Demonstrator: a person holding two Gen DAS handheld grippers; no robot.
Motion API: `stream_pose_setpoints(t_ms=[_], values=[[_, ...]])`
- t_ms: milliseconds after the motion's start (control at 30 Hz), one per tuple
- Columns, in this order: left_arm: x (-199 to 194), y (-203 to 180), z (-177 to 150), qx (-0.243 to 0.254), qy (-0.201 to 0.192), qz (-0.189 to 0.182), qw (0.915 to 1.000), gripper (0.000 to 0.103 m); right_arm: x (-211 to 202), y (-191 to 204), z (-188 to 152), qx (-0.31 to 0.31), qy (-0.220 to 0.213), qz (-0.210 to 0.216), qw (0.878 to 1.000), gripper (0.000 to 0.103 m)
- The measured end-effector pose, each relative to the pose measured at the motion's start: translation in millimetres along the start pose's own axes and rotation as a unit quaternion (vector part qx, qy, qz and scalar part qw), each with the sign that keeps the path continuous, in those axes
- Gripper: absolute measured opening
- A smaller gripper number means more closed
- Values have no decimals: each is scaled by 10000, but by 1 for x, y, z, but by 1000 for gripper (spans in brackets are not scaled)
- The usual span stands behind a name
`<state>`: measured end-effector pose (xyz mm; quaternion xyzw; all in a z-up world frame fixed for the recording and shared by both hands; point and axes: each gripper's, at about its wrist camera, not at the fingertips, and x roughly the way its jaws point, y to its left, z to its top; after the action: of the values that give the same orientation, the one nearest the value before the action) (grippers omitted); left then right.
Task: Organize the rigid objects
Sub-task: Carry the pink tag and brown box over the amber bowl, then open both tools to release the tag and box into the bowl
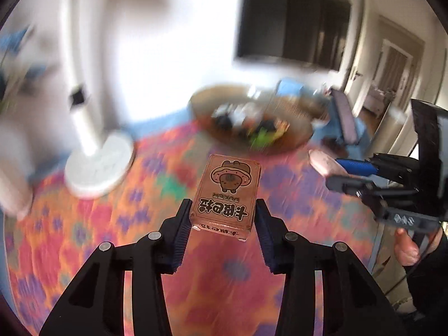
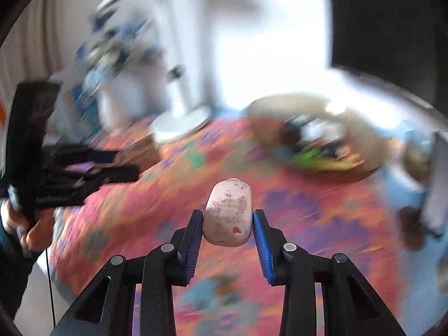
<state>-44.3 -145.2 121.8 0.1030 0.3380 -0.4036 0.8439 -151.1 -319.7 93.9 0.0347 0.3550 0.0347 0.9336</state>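
My left gripper [image 1: 224, 215] is shut on a brown card box [image 1: 228, 190] printed with a cartoon animal, held above the colourful tablecloth [image 1: 92, 240]. My right gripper [image 2: 227, 224] is shut on a pale pink oval case [image 2: 228, 214] with a small hole at its near end, also held above the cloth. The right gripper with the pink case shows at the right of the left wrist view [image 1: 340, 175]. The left gripper with its box shows at the left of the right wrist view [image 2: 123, 158]. A round wooden tray [image 1: 296, 137] with several blurred small objects lies at the back.
A white lamp base [image 1: 98, 168] stands on the cloth at the left, also seen in the right wrist view [image 2: 179, 123]. A dark screen [image 1: 291, 16] hangs on the wall behind. Both views are motion-blurred. The table edge runs along the right [image 1: 375, 249].
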Motion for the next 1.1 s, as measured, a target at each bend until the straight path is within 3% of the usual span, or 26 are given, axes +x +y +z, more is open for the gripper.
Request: stream_pose_setpoints(t_ms=[167,300,500,533,567,633,800,967,1067,1100], values=[[33,-30,61,150,-187,14,9997,41,-14,-77,47,799,-143,-963,9920,35],[72,-35,84,-119,-5,-140,9998,41,-5,-116,67,1290,-46,-1153,9849,35],[99,-36,91,-232,4,-90,9997,43,15,-127,78,1325,145,-1215,9836,35],[98,-35,92,-241,-64,-16,9997,47,20,-127,80,1306,169,-1222,9837,35],[95,-33,91,-290,-102,87,9995,59,24,-127,82,1300,203,-1205,9840,37],[83,-23,89,-410,-246,161,9987,66,28,-128,82,1340,268,-1124,9842,52],[31,11,76,-668,-482,285,9962,66,19,-118,78,1284,161,-968,9869,53],[-40,43,55,-846,-769,797,9902,67,8,-88,83,1173,77,-665,9908,53],[-81,59,39,-1057,-973,1084,9837,79,-2,-51,91,946,-72,-457,9944,56],[-89,62,32,-1128,-1005,1183,9814,82,-3,-39,92,882,-122,-406,9952,62]])
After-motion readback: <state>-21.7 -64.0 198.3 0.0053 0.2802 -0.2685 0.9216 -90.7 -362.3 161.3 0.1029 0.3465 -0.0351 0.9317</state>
